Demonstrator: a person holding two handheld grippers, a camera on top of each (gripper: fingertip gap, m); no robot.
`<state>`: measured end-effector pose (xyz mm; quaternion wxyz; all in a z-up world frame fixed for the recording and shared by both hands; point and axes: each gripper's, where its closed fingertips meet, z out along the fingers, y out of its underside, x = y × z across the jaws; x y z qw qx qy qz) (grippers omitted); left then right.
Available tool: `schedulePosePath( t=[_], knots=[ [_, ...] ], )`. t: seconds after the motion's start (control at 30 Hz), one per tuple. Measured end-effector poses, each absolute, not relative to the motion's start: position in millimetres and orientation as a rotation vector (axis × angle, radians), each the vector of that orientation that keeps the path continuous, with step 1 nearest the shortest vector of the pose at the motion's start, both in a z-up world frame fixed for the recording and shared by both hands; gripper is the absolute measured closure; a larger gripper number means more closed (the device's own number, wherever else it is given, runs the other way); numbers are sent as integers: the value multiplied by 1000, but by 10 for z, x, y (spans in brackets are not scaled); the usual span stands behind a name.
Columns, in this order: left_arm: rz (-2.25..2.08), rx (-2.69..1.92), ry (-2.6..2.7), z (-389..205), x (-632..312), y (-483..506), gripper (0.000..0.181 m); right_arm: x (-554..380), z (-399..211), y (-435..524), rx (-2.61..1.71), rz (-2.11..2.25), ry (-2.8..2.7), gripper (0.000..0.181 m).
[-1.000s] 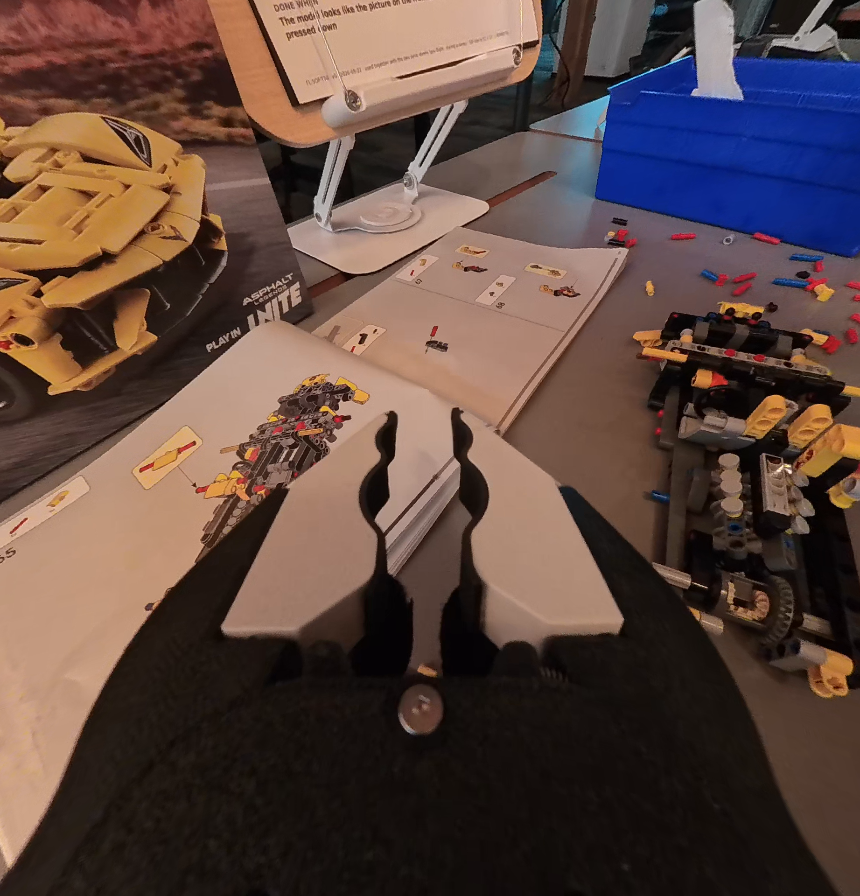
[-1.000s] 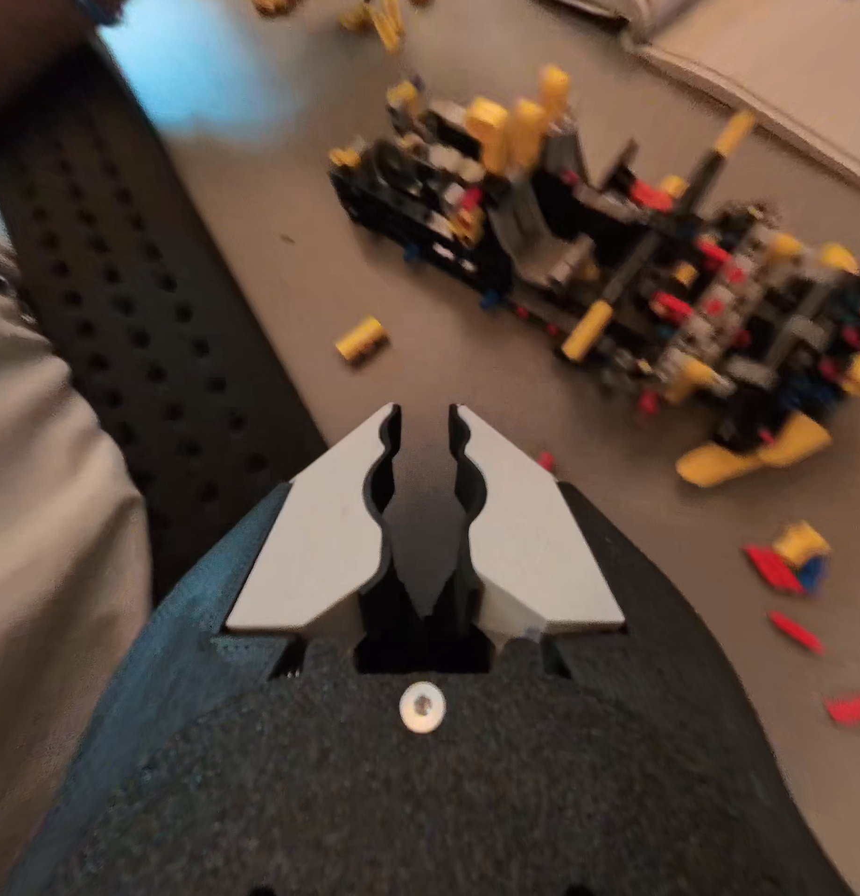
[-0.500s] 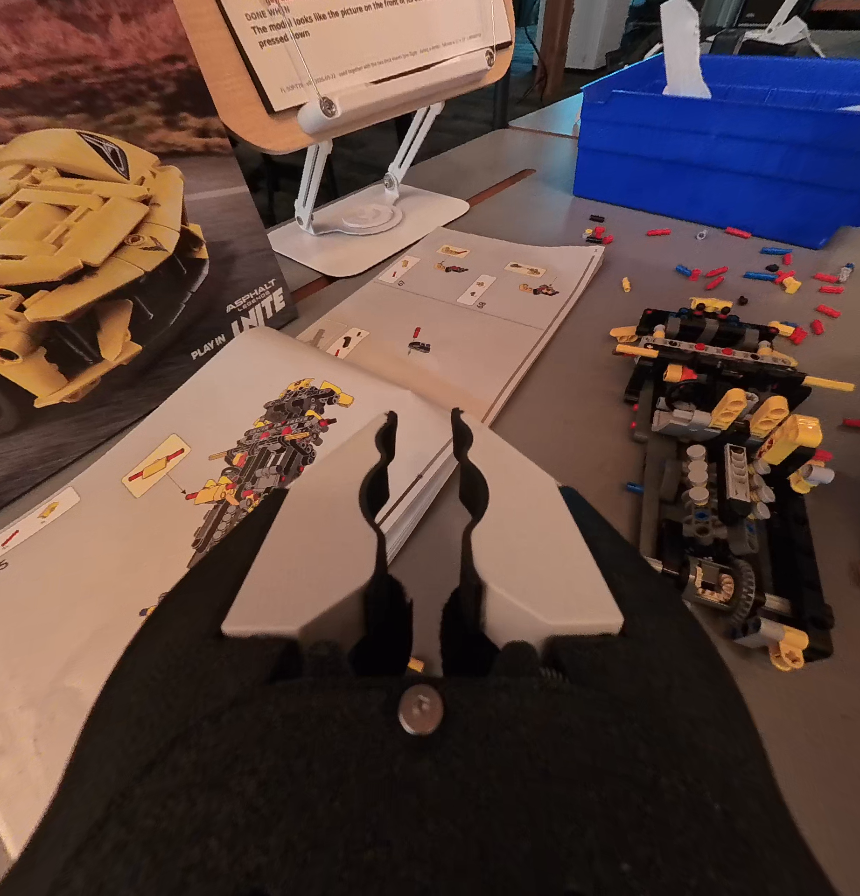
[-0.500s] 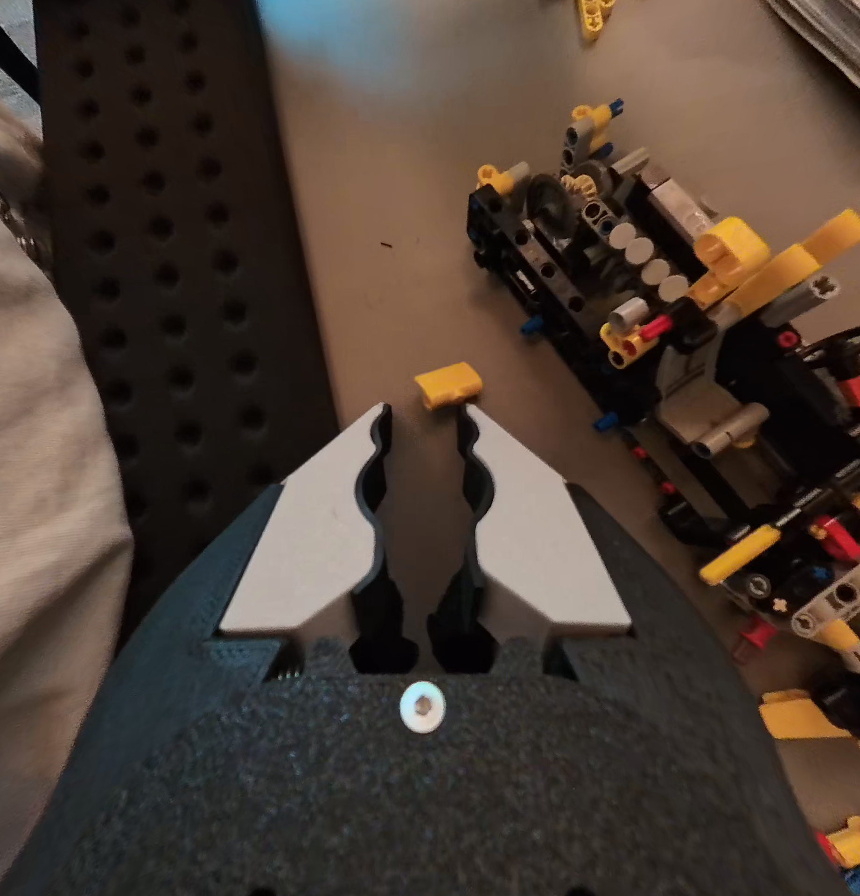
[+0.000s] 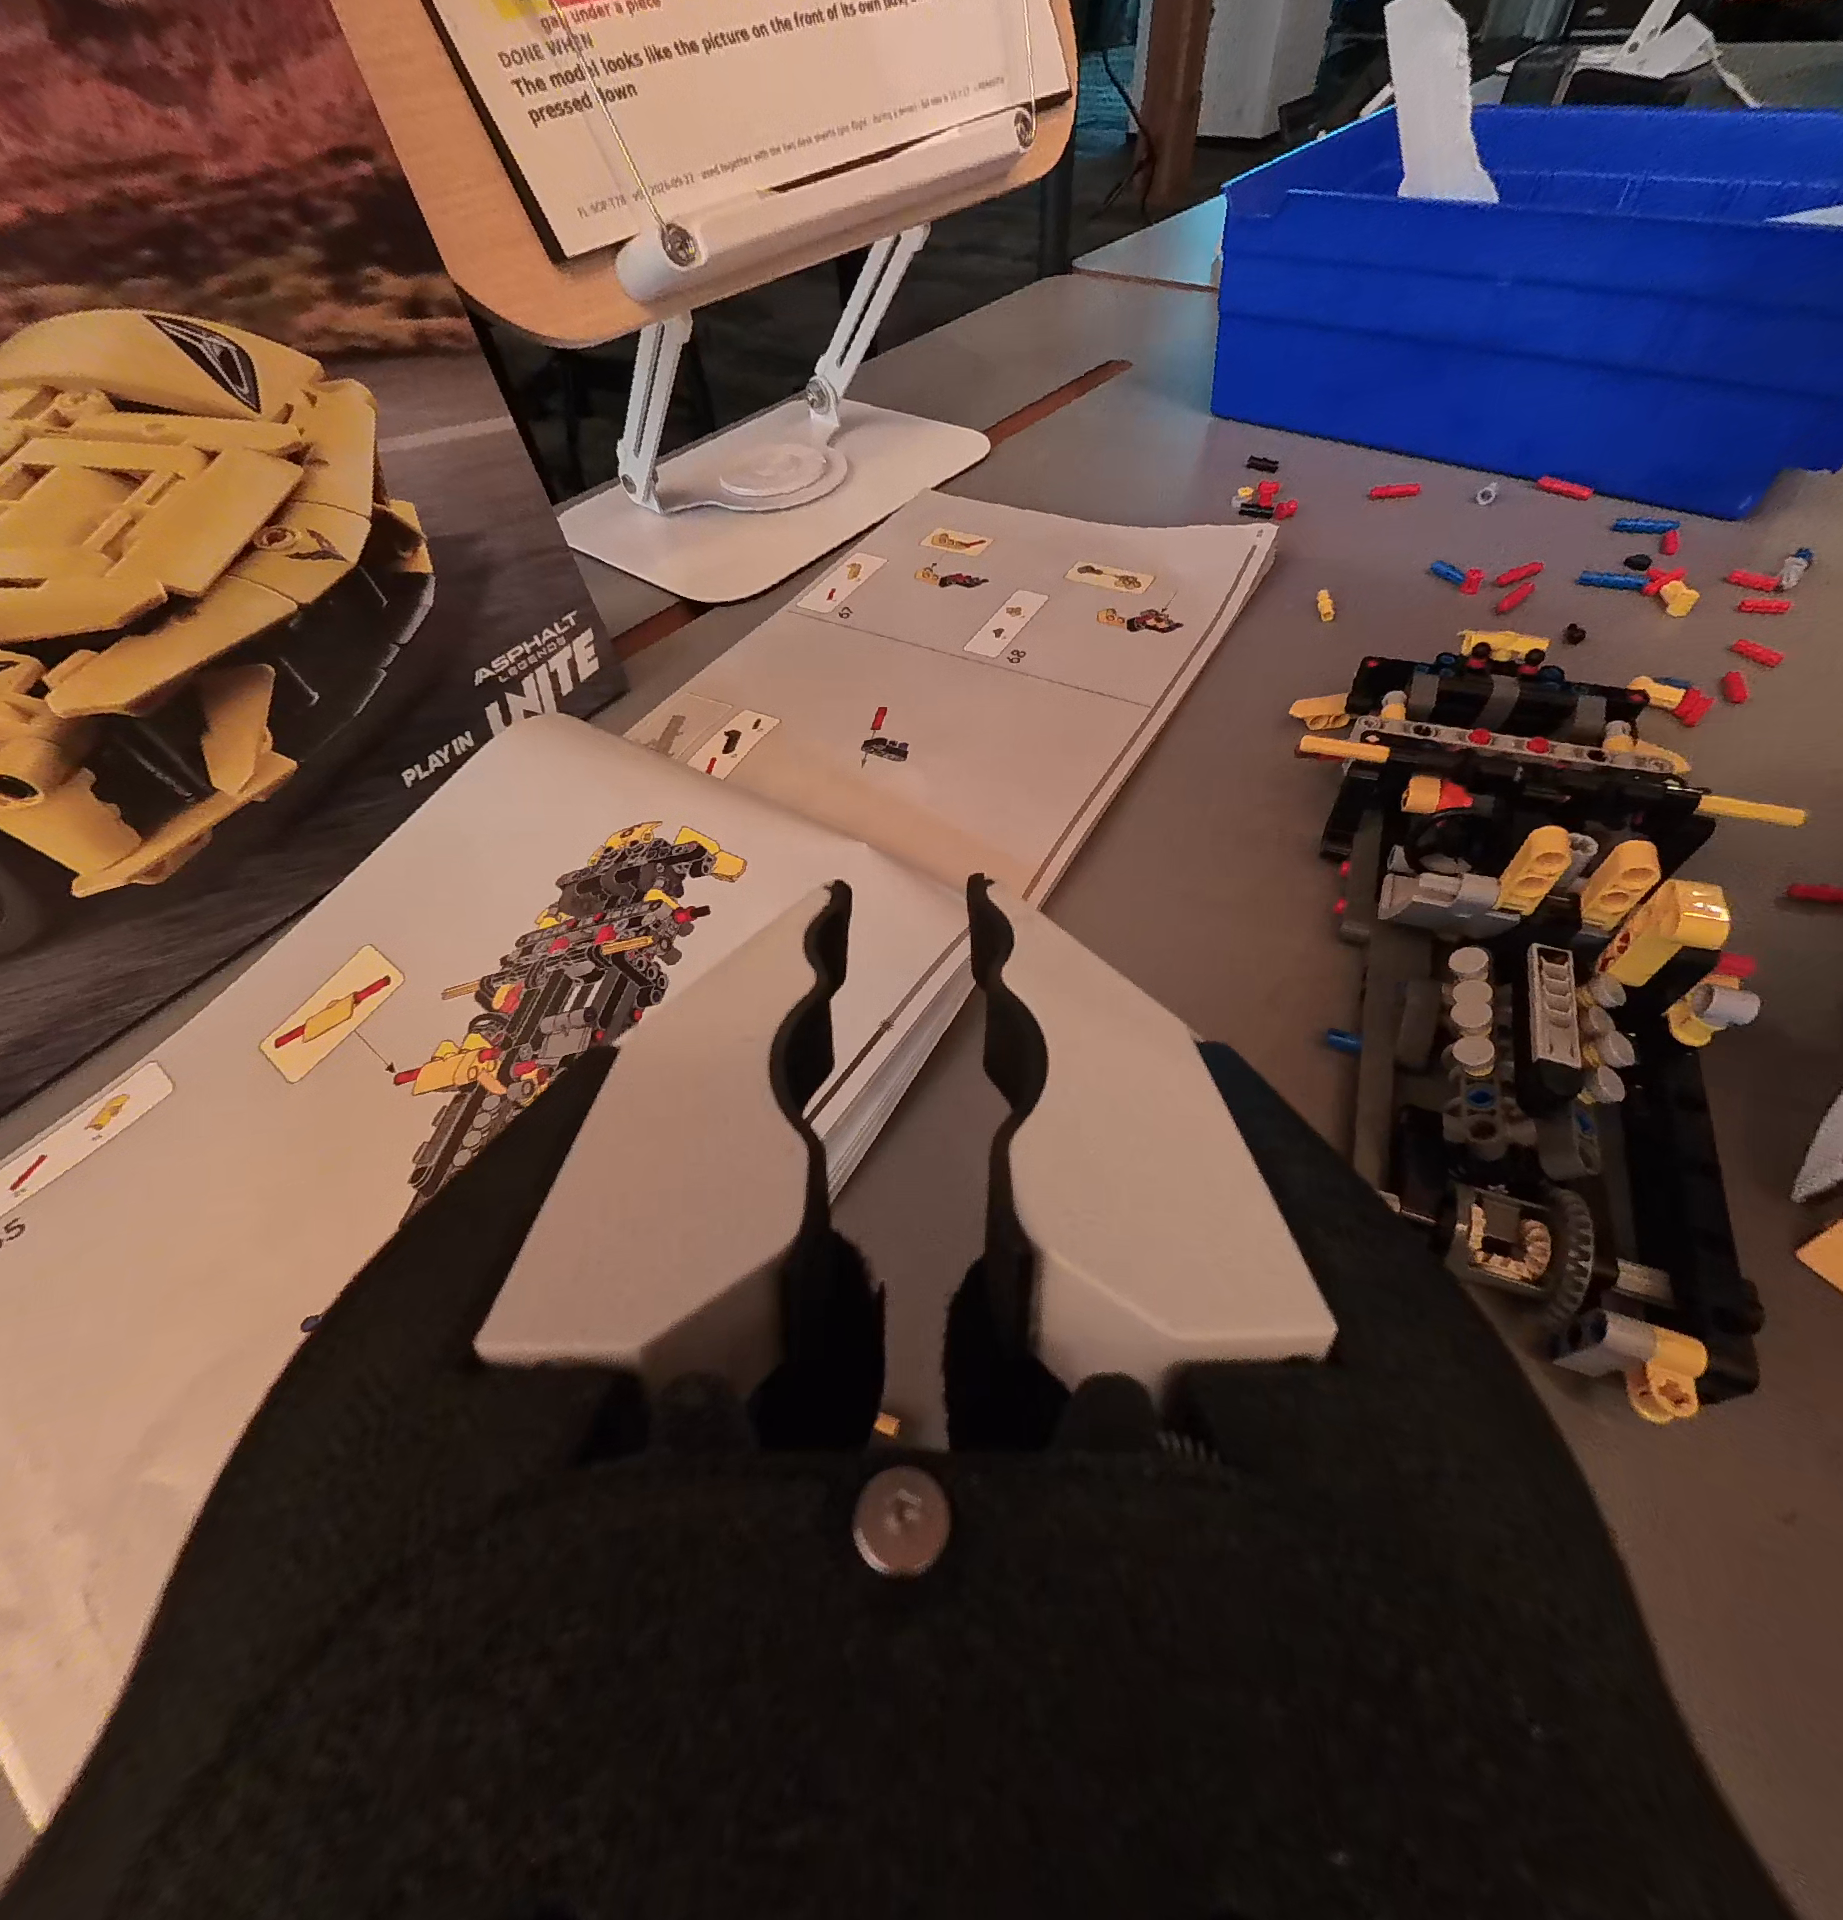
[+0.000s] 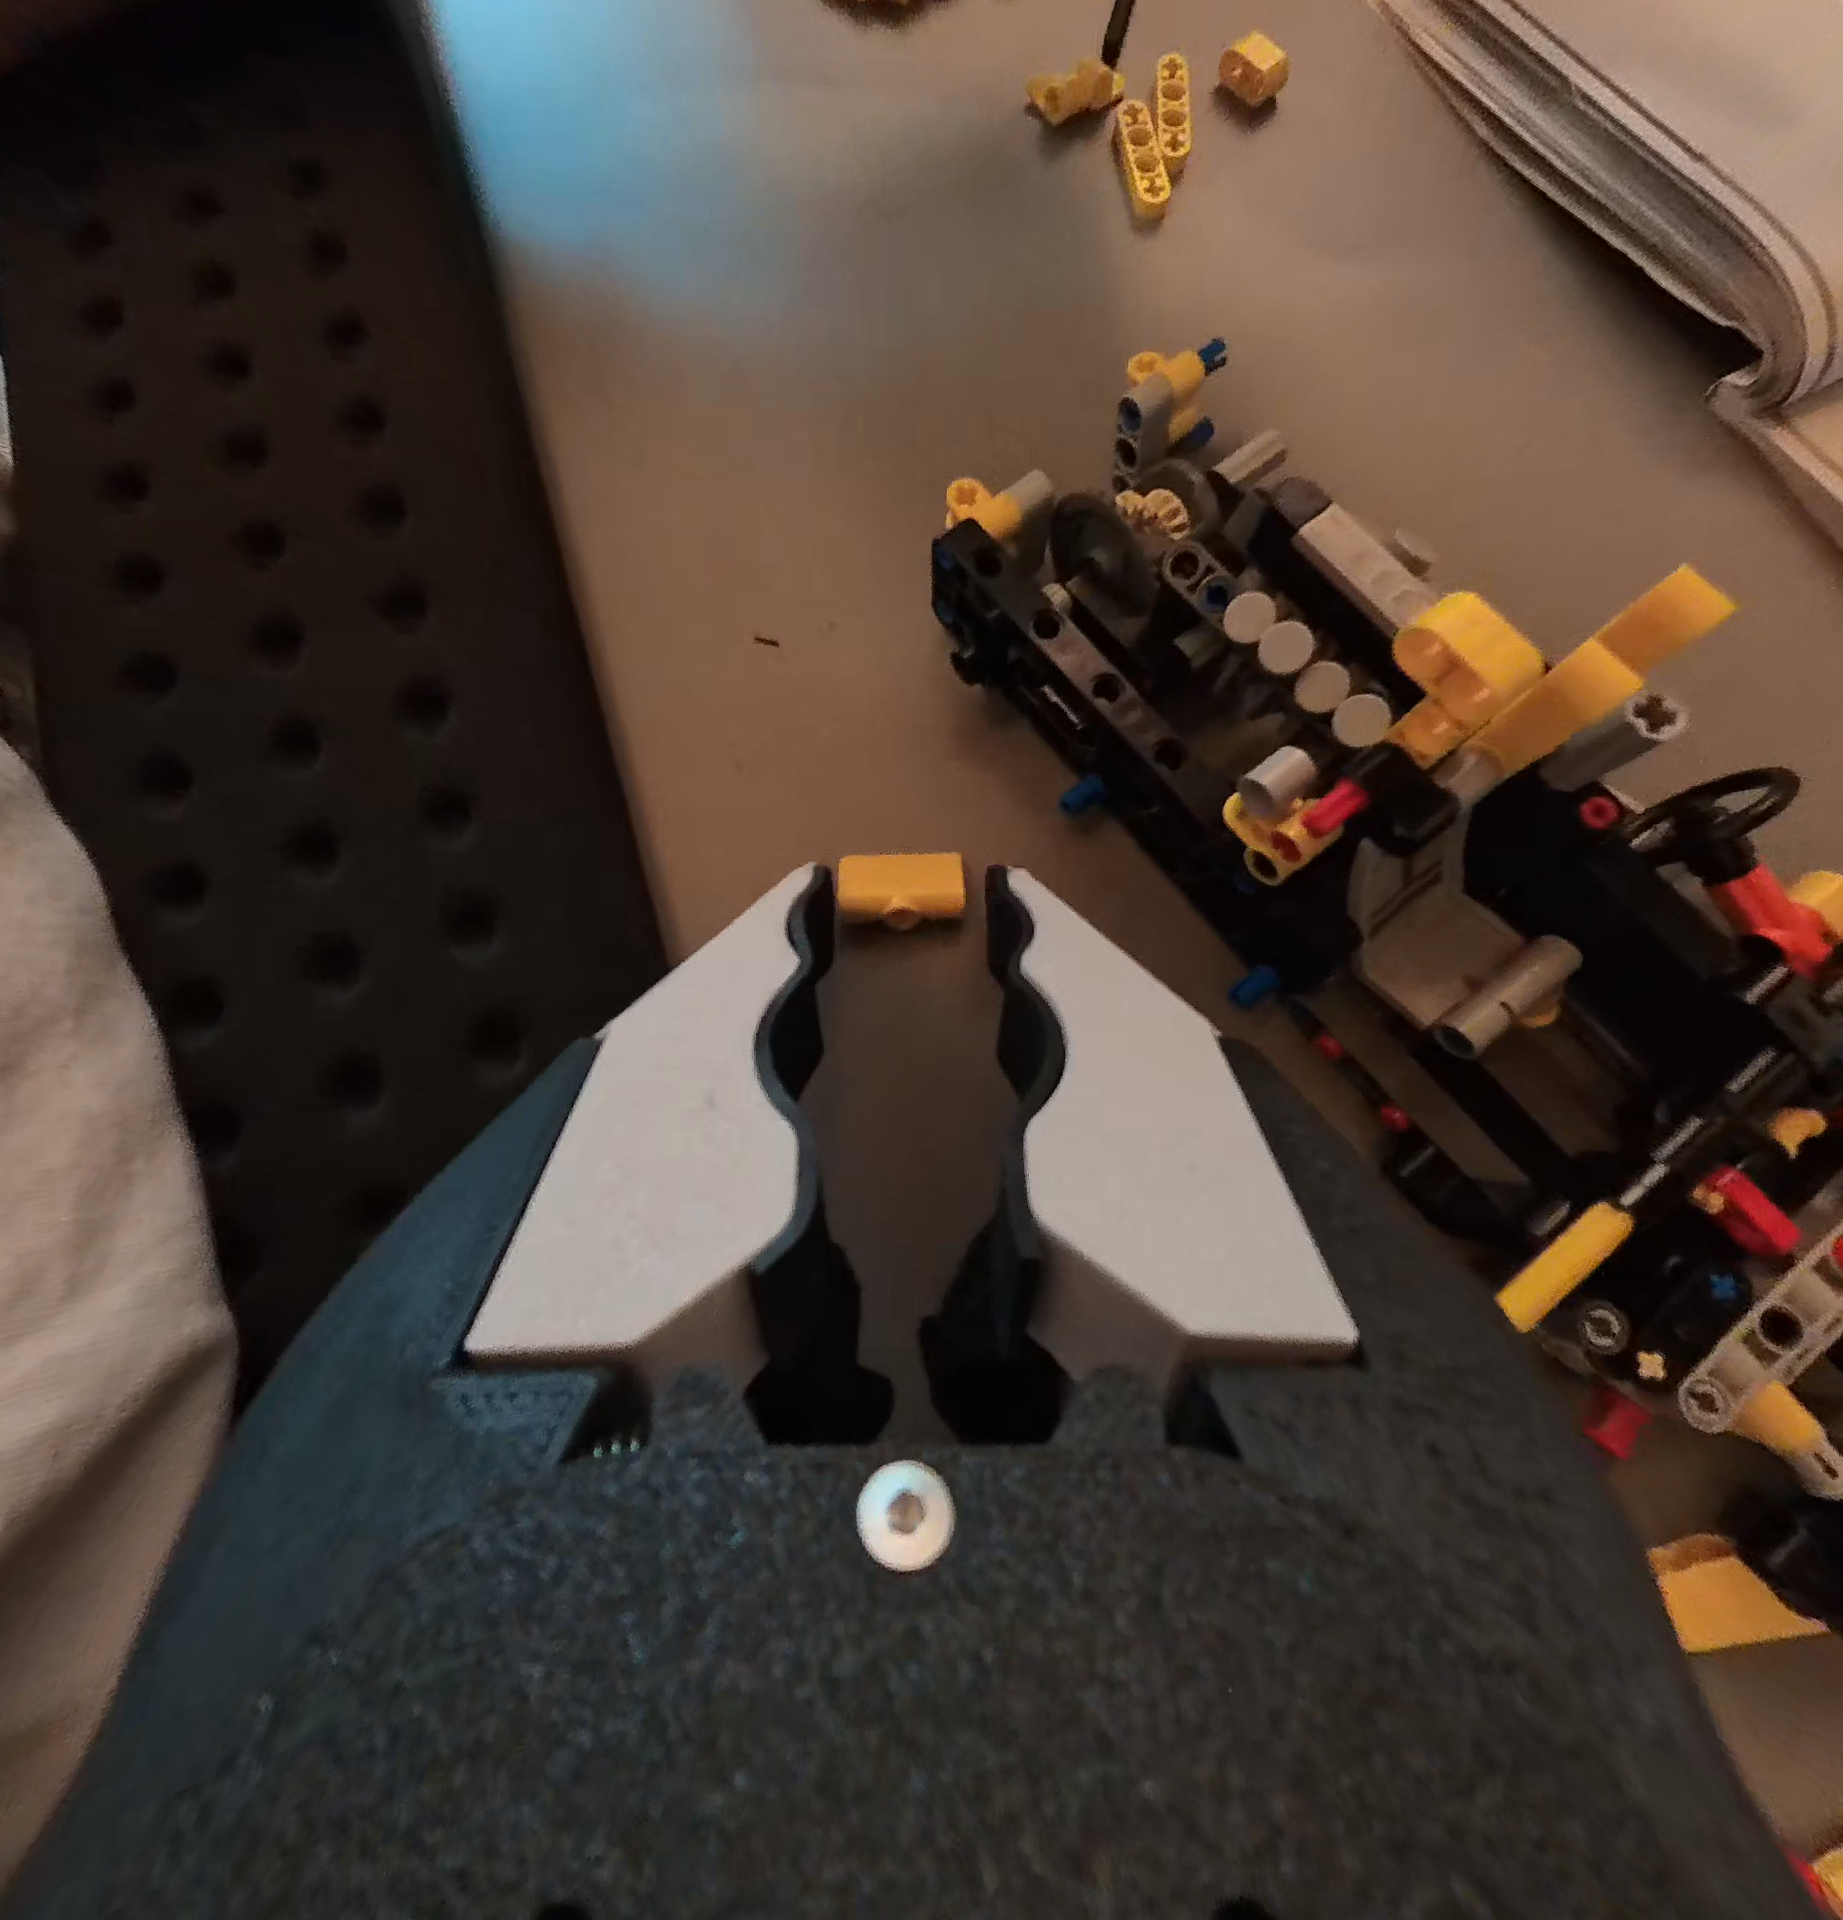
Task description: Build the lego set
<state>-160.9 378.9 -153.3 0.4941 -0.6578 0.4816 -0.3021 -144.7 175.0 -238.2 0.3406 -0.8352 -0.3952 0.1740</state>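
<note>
- Black-and-grey chassis (image 5: 1519, 1039) lies flat on the grey worktop (image 5: 1208, 852): a long beam frame with gears, a row of round pale cylinder tops, yellow connectors and red pins already fitted. No bodywork panels and no wheels show on it.
- Judged against the yellow car on the box front (image 5: 169, 582), which stands well beyond the chassis, the build looks partway along; the whole outer shell seems still to do.
- Instruction booklet (image 5: 948, 675) lies open just beside the chassis, a thick stack of matte pages.
- Loose parts: small red, blue and yellow pins (image 5: 1623, 582) are scattered between the chassis and the blue plastic bin (image 5: 1519, 343). Short yellow perforated beams (image 6: 1156, 135) lie apart from the chassis near end.
- One small yellow piece (image 6: 901, 886), blocky with a little stub on one side, sits on the worktop near the chassis gear end, not touching it.
- Right tool (image 6: 901, 883): jaws apart, holding nothing; the yellow piece lies at the mouth between its tips, no contact visible. Smooth grey finger shells, wavy black inner lining, grainy black body.
- Left tool (image 5: 906, 894): jaws parted, empty, hanging over the booklet edge, beside the chassis.
- Dark perforated panel (image 6: 273, 623) runs along the worktop edge, on the far side of the yellow piece from the chassis.
</note>
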Motion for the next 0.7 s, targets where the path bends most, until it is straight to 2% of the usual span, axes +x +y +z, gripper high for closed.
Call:
schedulePosePath(
  t=[0.4, 0.5, 0.6, 0.7],
  knots=[
    [-802, -1584, 1194, -1509, -1582, 3696, 158, -1446, -2432, 1755, -2184, 427, -1071, 156],
    [-1161, -1473, 1324, -1340, -1492, 3193, 158, -1376, -2304, 1826, -2128, 365, -1069, 156],
    [-1606, -1451, 1386, -1174, -1466, 2684, 154, -1241, -1802, 2062, -1868, 162, -1017, 157],
    [-1840, -1438, 1344, -1054, -1383, 2469, 154, -1147, -1375, 2261, -1604, -120, -1052, 157]
  ],
)
